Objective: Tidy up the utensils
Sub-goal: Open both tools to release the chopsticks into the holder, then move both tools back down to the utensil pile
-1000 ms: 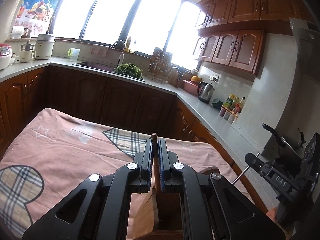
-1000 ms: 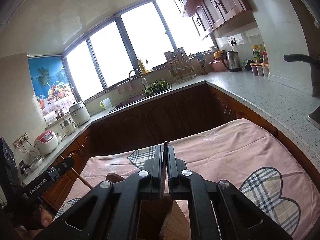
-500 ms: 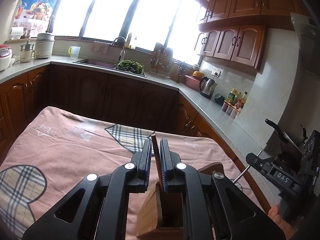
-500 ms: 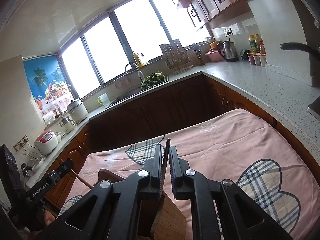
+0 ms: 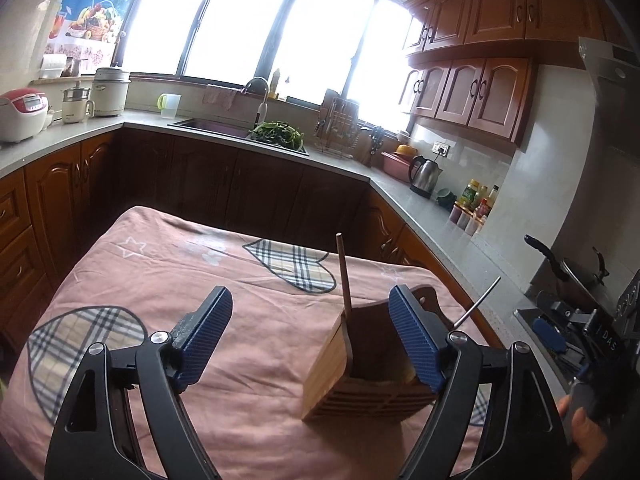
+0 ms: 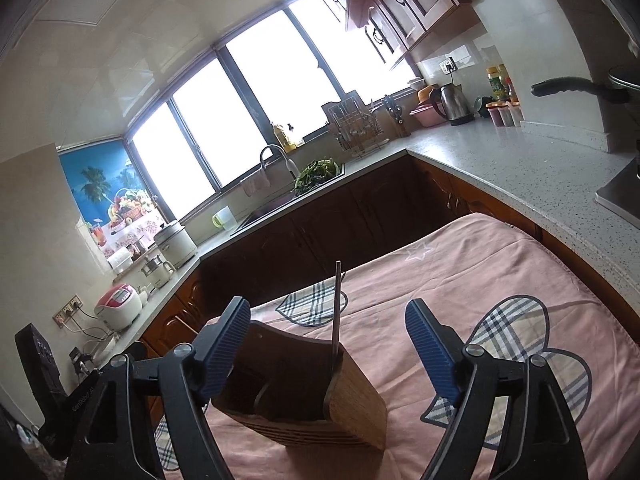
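Kitchen with wood cabinets, grey counter (image 6: 520,168), bright windows, sink (image 5: 212,125) with greens beside it, kettle (image 5: 425,171). Pink cloth with plaid hearts (image 5: 168,280) covers the table in front of me. Wooden utensil holder (image 5: 372,376) stands upright on that cloth, near its edge. Brown chopstick (image 5: 344,278) sticks up from the holder's corner on my left side; thin metal utensil handle (image 6: 337,312) sticks up from the corner on my right side. My left gripper (image 5: 310,338) has jaws opening, already wide, chopstick standing free between them, pads not on it. My right gripper (image 6: 328,350) has jaws opening too, wide, metal handle free between, nothing gripped.
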Motion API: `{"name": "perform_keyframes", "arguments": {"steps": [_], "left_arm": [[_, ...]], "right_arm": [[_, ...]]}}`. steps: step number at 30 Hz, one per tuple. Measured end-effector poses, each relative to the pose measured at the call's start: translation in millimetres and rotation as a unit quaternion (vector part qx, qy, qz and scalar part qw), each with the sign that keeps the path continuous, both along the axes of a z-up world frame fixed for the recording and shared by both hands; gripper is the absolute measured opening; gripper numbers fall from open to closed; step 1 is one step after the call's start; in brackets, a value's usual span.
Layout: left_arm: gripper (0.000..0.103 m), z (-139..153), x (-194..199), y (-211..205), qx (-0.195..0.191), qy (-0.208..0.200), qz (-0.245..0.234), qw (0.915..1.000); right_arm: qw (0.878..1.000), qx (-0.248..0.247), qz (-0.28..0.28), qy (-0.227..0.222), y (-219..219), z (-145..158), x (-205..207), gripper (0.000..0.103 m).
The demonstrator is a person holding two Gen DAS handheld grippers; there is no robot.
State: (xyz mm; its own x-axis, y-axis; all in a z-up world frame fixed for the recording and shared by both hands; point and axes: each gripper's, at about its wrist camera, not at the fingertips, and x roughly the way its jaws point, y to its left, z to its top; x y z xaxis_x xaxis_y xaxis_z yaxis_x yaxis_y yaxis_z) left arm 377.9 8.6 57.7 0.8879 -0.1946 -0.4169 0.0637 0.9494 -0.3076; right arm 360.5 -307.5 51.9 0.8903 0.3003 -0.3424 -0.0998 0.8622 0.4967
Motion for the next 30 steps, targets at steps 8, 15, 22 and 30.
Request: {"name": "perform_keyframes", "arguments": {"steps": [8,15,22,30], "left_arm": [[0.085,-17,-64,20,-0.027,0.029,0.001,0.9992],[0.085,-25,-109,19,-0.013,0.036,0.002,0.9993],[0.085,-40,-137,15,-0.007,0.05,-0.011,0.9987],[0.085,-56,-162,11,-0.005,0.064,-0.024,0.9976]], "right_arm": [[1.0,0.012,0.0,0.004,-2,-2,-62,0.085],[1.0,0.005,0.008,0.017,2,-8,-106,0.085],[1.0,-0.016,-0.003,0.02,2,-17,-154,0.085],[0.999,-0.028,-0.019,0.037,-9,-38,-191,0.085]]}}
